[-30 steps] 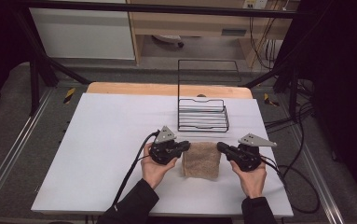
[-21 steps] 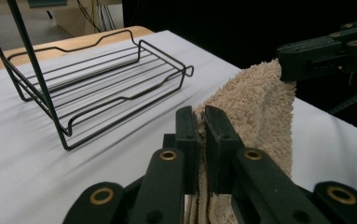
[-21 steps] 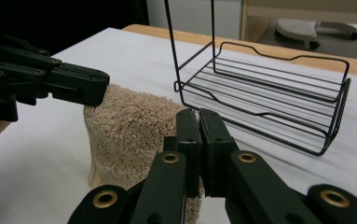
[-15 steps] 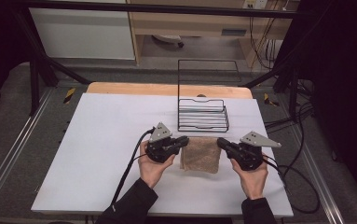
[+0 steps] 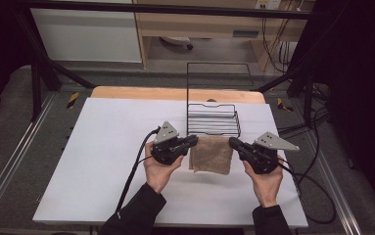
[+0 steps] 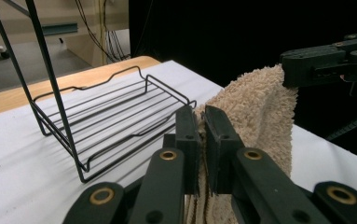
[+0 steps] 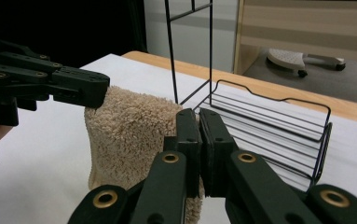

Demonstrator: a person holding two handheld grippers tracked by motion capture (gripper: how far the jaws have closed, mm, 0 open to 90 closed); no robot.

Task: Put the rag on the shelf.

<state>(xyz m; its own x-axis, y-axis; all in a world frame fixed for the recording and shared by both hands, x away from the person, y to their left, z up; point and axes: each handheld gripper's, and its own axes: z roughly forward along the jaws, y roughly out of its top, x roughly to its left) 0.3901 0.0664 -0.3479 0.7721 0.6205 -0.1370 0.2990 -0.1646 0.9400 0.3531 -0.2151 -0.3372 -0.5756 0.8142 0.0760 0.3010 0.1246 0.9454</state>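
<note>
Towel point(image 5: 211, 154) hung folded between both grippers, clear of the table point(image 5: 102, 147), just in front of the wire rack point(image 5: 213, 120) | left gripper point(image 5: 193, 141) clamped on its left top corner | right gripper point(image 5: 233, 142) clamped on its right top corner | no readable writing or labels anywhere.

Grey floor point(image 5: 9, 112), wooden cabinet point(image 5: 199, 22), black curtains point(image 5: 366, 73) behind.

We look forward and down on the desk point(image 5: 102, 161) from above. Both gripper views sit close, facing inward, perhaps straight at each other, sharing the beige towel point(image 5: 211, 154) and black wire rack point(image 5: 213, 120).
</note>
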